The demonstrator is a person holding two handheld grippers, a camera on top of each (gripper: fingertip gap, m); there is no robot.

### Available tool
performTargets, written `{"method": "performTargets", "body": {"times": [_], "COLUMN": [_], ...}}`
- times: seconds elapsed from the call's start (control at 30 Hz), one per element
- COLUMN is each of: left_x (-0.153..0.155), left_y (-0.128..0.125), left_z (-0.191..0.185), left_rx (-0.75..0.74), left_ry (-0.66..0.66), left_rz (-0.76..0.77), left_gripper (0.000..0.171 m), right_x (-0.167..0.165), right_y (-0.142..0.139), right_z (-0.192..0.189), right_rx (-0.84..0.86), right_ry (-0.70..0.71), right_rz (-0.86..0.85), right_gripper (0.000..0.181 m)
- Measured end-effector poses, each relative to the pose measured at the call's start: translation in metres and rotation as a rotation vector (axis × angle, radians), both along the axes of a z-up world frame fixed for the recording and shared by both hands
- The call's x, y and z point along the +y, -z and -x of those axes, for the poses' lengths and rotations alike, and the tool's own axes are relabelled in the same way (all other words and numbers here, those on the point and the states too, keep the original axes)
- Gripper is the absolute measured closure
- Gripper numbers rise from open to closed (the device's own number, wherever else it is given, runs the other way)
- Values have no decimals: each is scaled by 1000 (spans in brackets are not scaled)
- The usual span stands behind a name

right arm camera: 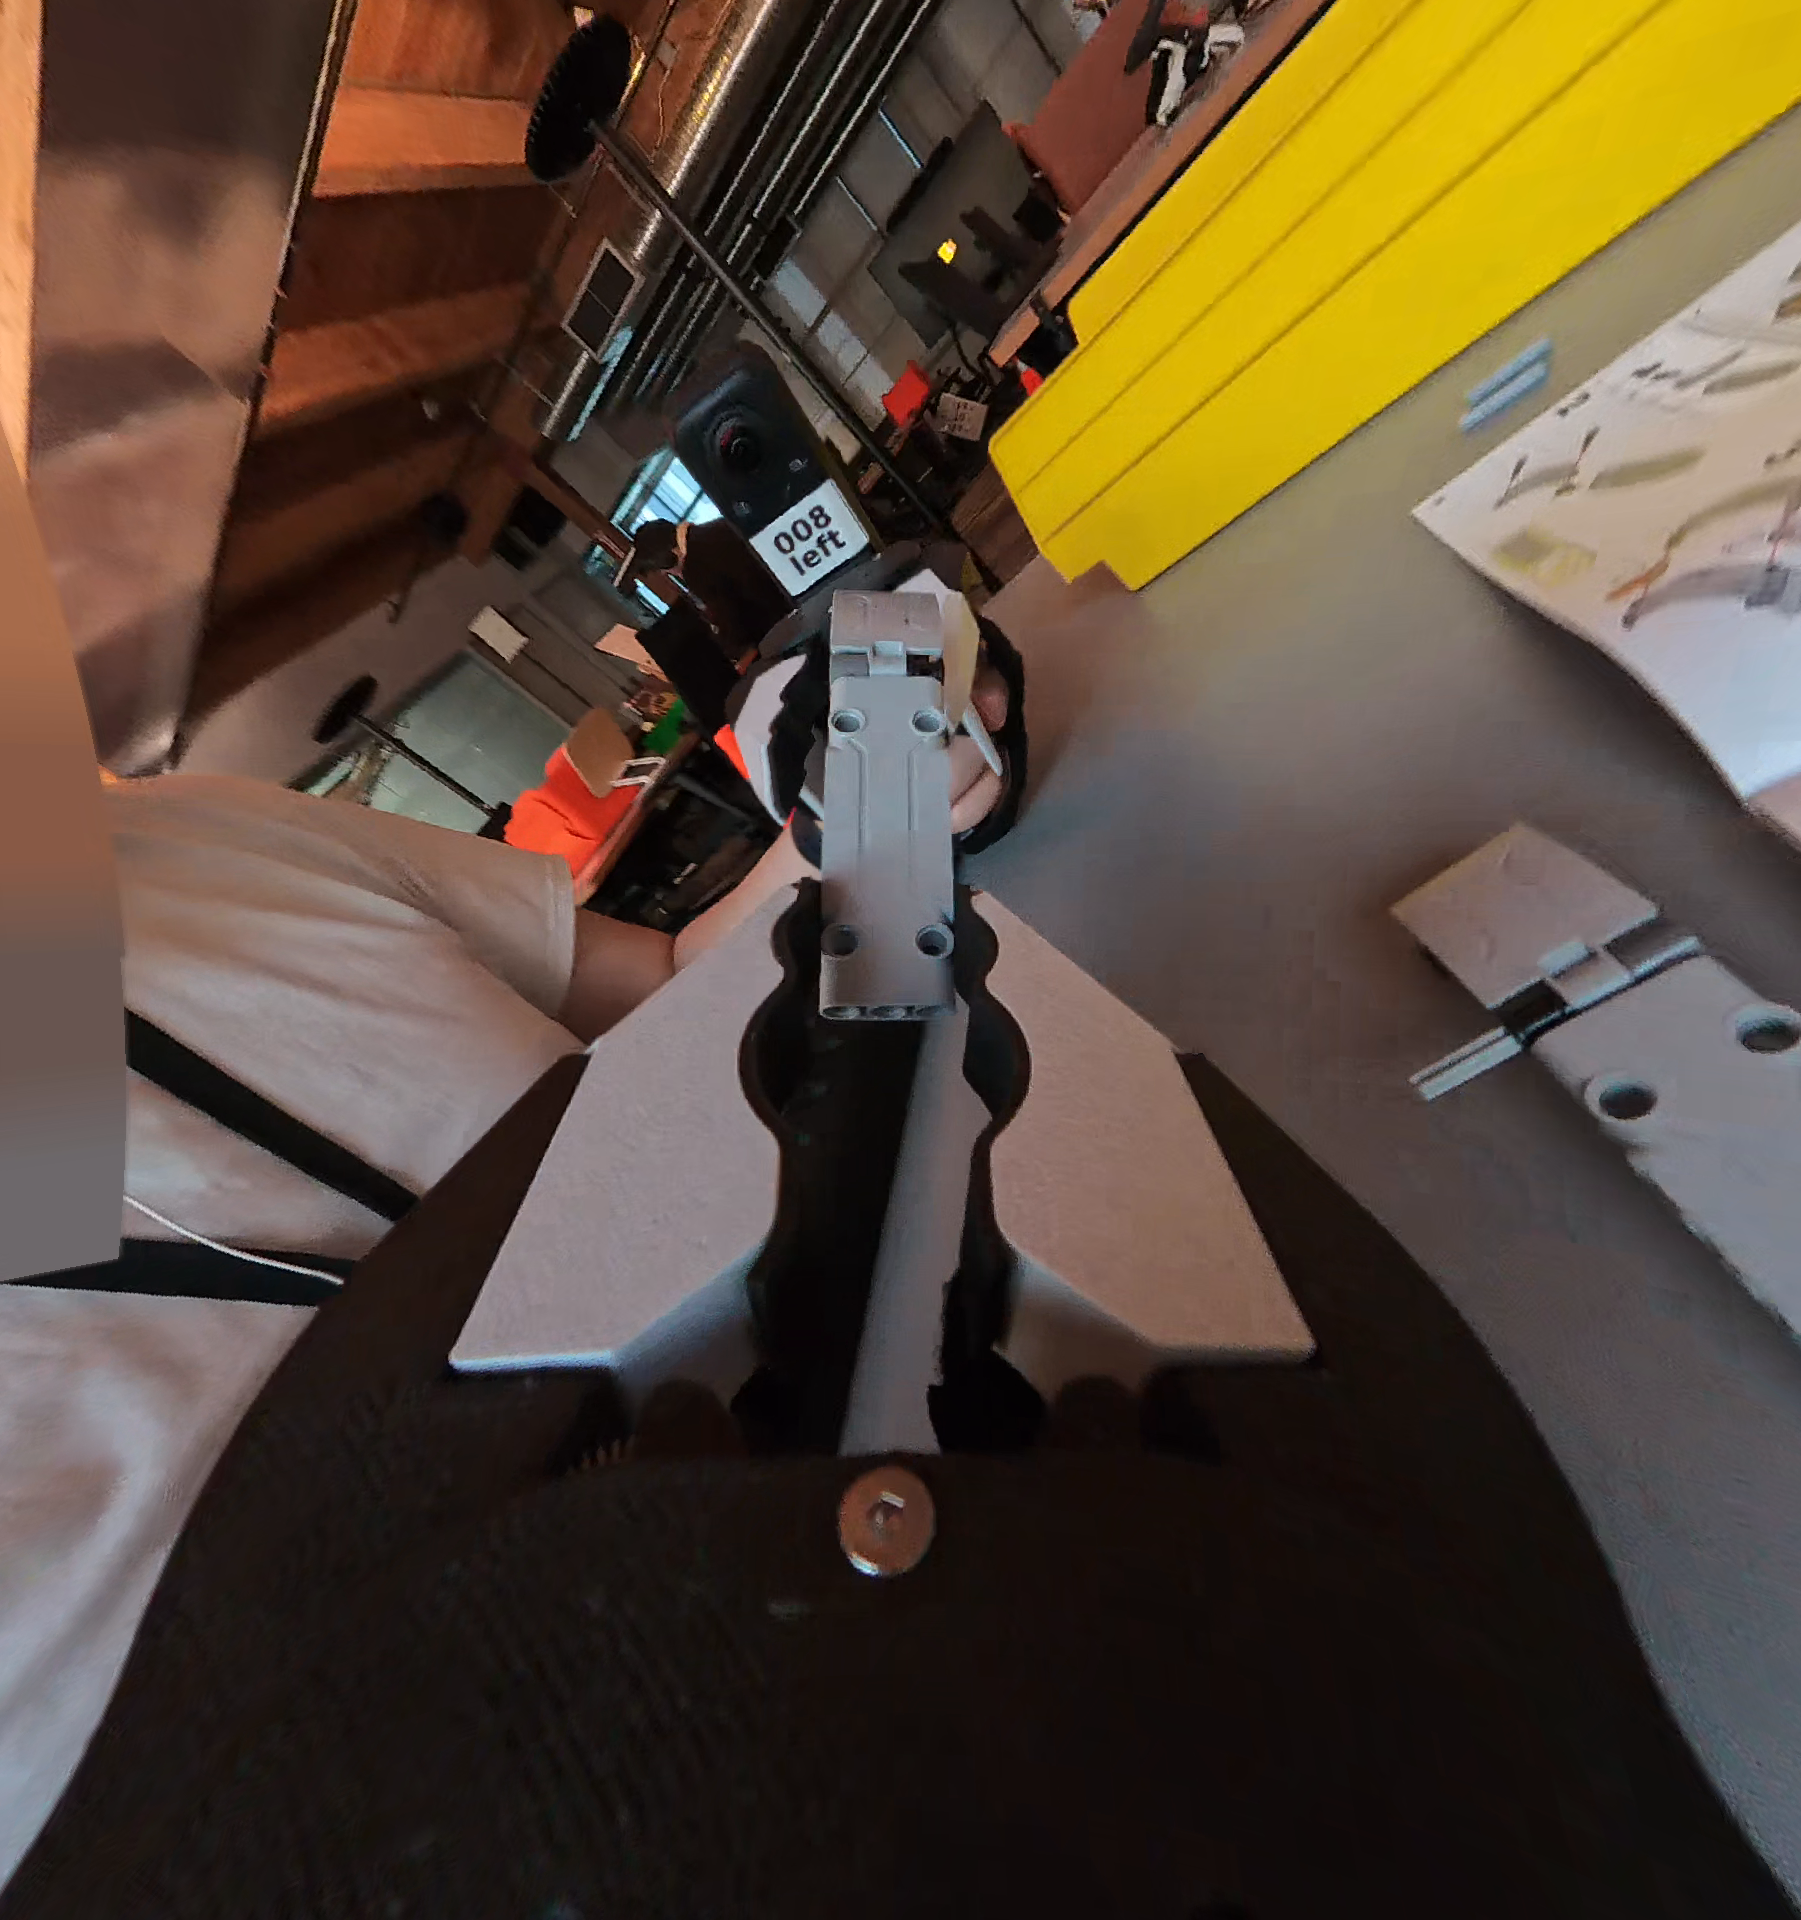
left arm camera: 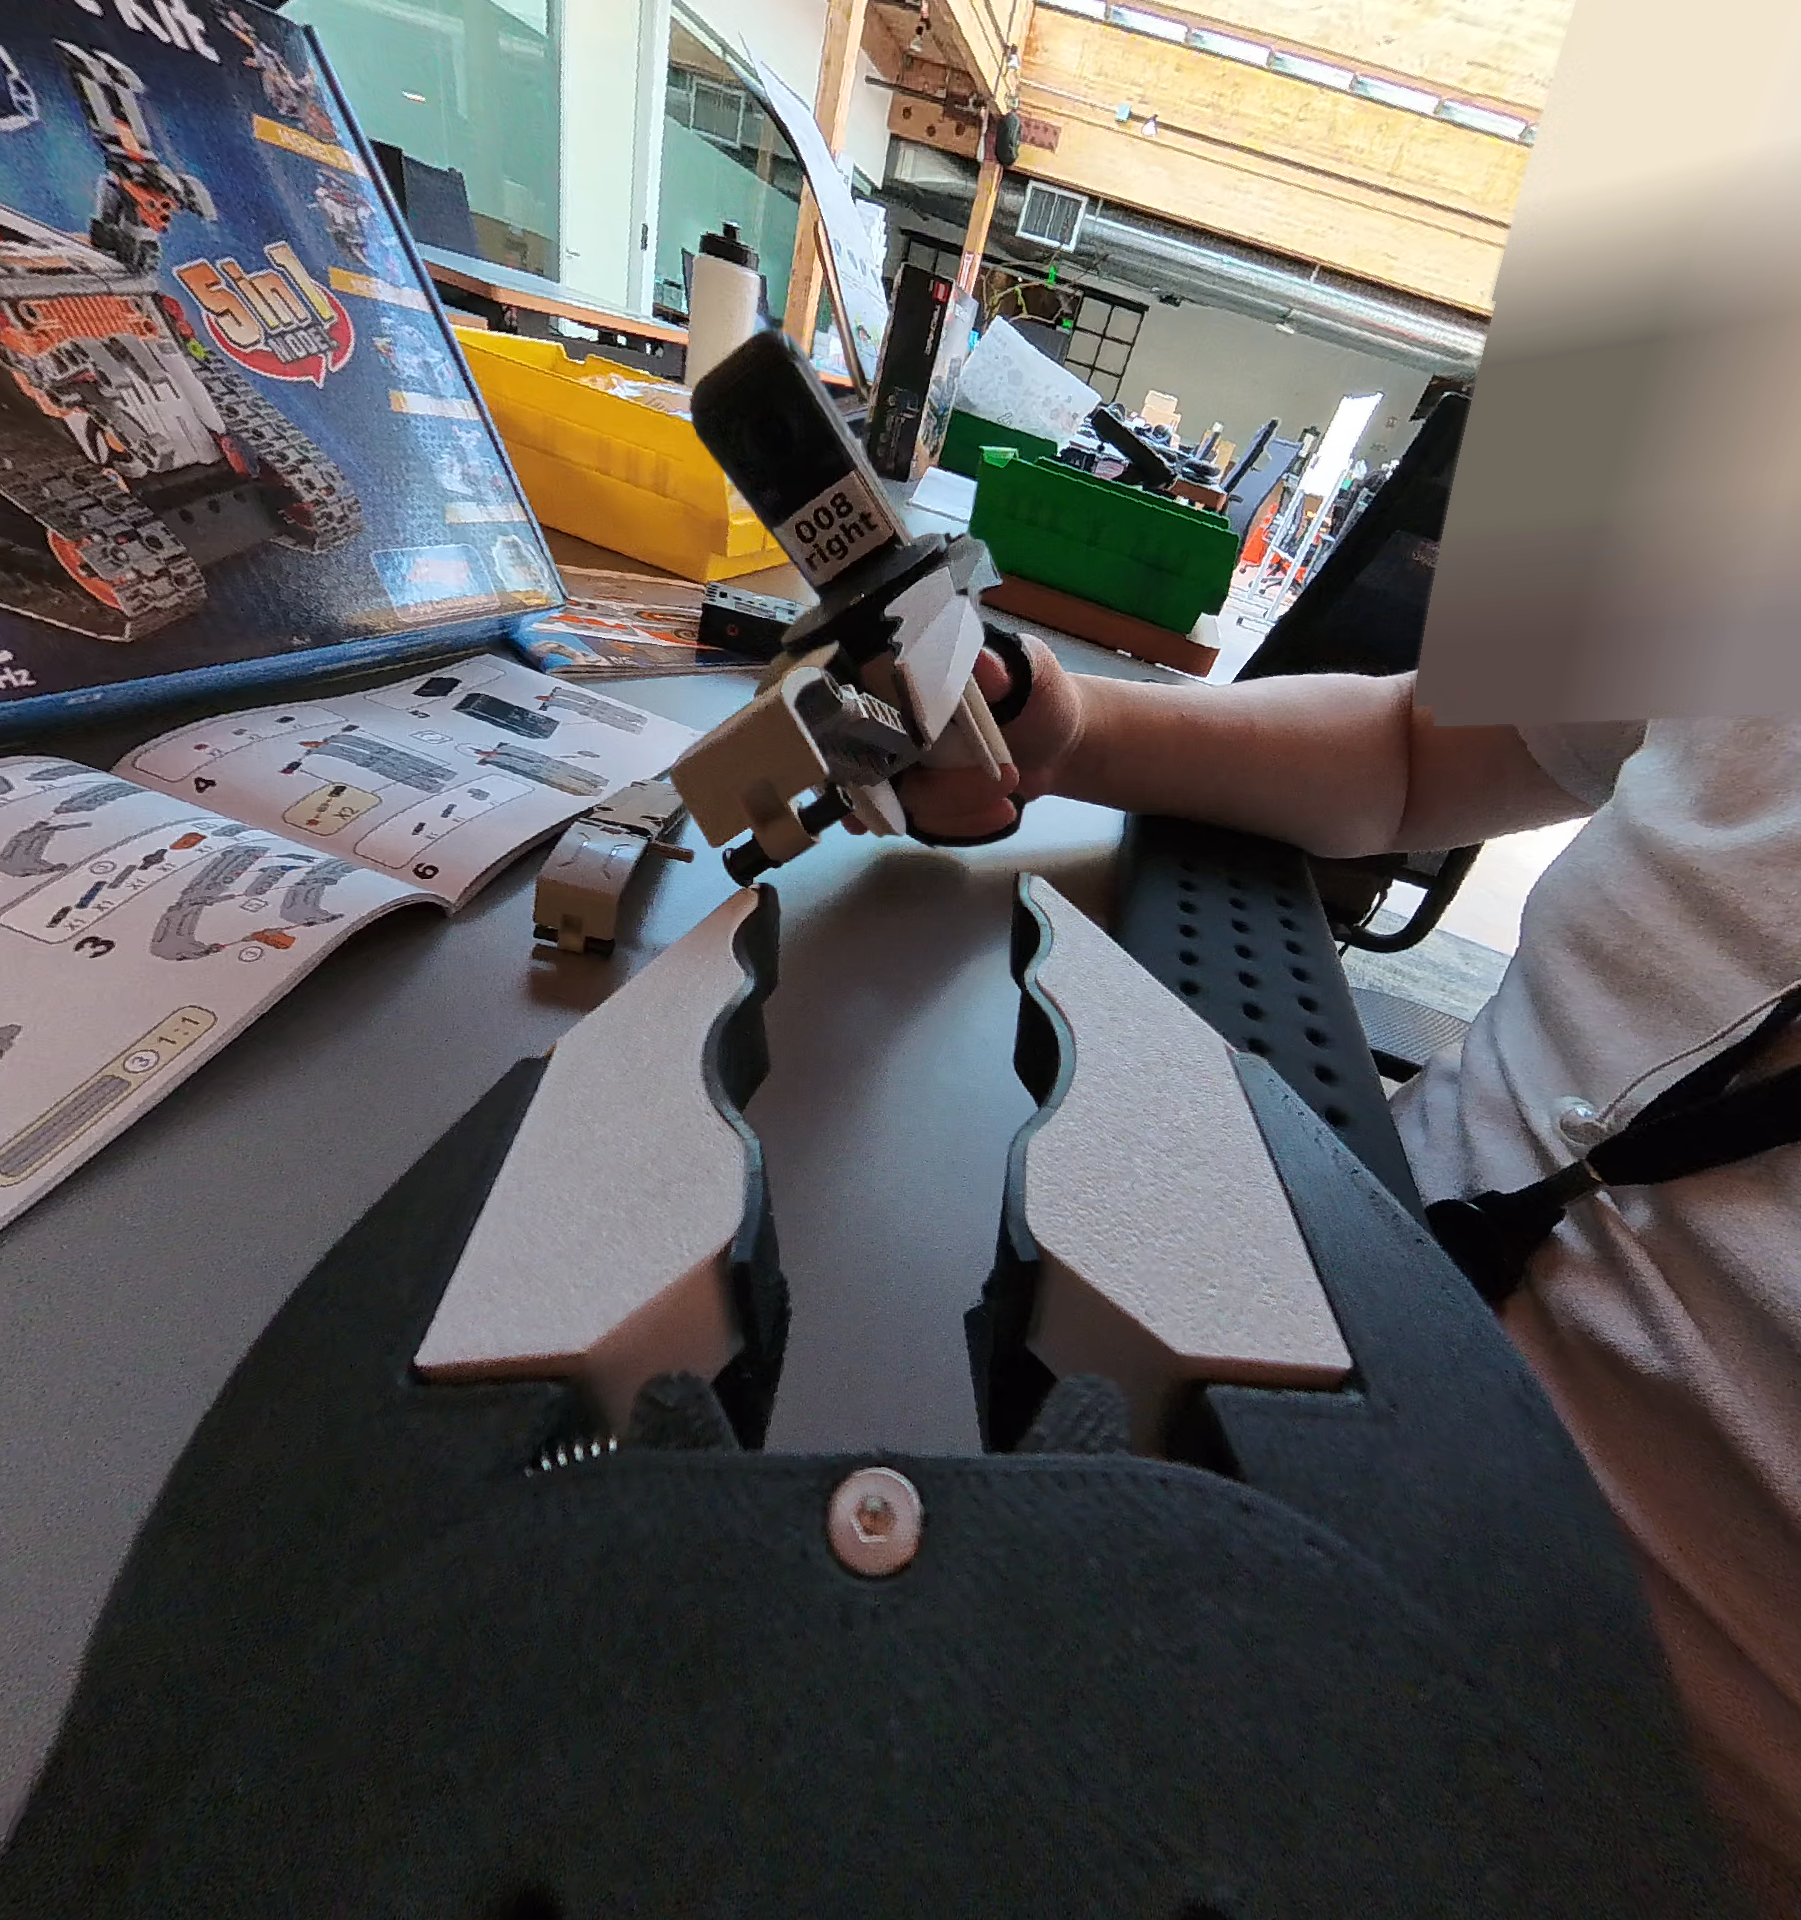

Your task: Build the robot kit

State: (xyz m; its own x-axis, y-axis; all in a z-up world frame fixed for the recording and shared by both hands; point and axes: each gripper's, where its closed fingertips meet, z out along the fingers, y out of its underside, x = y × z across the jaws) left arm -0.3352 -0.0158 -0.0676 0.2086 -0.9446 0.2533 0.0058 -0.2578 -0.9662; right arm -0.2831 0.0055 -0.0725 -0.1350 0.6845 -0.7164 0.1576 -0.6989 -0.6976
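My left gripper [left arm camera: 891, 914] is open and empty, low over the dark table [left arm camera: 875, 1091]. Just beyond its tips, my right gripper [left arm camera: 875, 727] is shut on a grey toy motor block [left arm camera: 761, 758] held above the table, with a black pin [left arm camera: 771, 852] sticking out downward near my left fingertip. In the right wrist view the right gripper [right arm camera: 885, 935] clamps the same grey block [right arm camera: 885, 821], which points toward the left gripper's camera [right arm camera: 761, 457]. A second grey block [left arm camera: 605, 862] lies on the table; it also shows in the right wrist view [right arm camera: 1602, 997].
An open instruction booklet [left arm camera: 252, 862] lies at the left, with a large blue toy box [left arm camera: 200, 364] standing behind it. A yellow bin [left arm camera: 615, 457] and a green bin [left arm camera: 1104, 540] stand farther back. A person's arm [left arm camera: 1239, 758] and torso fill the right, beside a black perforated armrest [left arm camera: 1249, 966]. There is about 7 centimetres between the tips of the two grippers.
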Motion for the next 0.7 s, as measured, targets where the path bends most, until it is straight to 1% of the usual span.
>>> {"method": "performTargets", "body": {"times": [0.1,0.27,0.4,0.5,0.53,0.63,0.7], "left_x": [8,15,12,10,11,13,14], "left_y": [1,-2,-1,-2,-2,-3,-2], "left_z": [5,12,9,8,8,10,10], "left_rx": [-8,-27,-6,-32,-36,-37,-29], "left_ry": [-41,-93,-79,-56,-57,-80,-87], "left_rz": [33,23,3,33,41,26,18], "left_gripper": [135,135,131,129,130,142,144], "right_x": [0,-4,-6,-8,-9,-9,-11], "right_y": [2,2,6,11,13,19,21], "right_z": [2,3,5,8,9,13,16], "right_rx": [4,1,-26,-60,-72,-111,-119], "right_ry": [-14,-34,-37,-37,-35,-30,-32], "right_rz": [28,25,-13,-74,-99,-159,-166], "right_gripper": [157,157,157,157,157,157,157]}}
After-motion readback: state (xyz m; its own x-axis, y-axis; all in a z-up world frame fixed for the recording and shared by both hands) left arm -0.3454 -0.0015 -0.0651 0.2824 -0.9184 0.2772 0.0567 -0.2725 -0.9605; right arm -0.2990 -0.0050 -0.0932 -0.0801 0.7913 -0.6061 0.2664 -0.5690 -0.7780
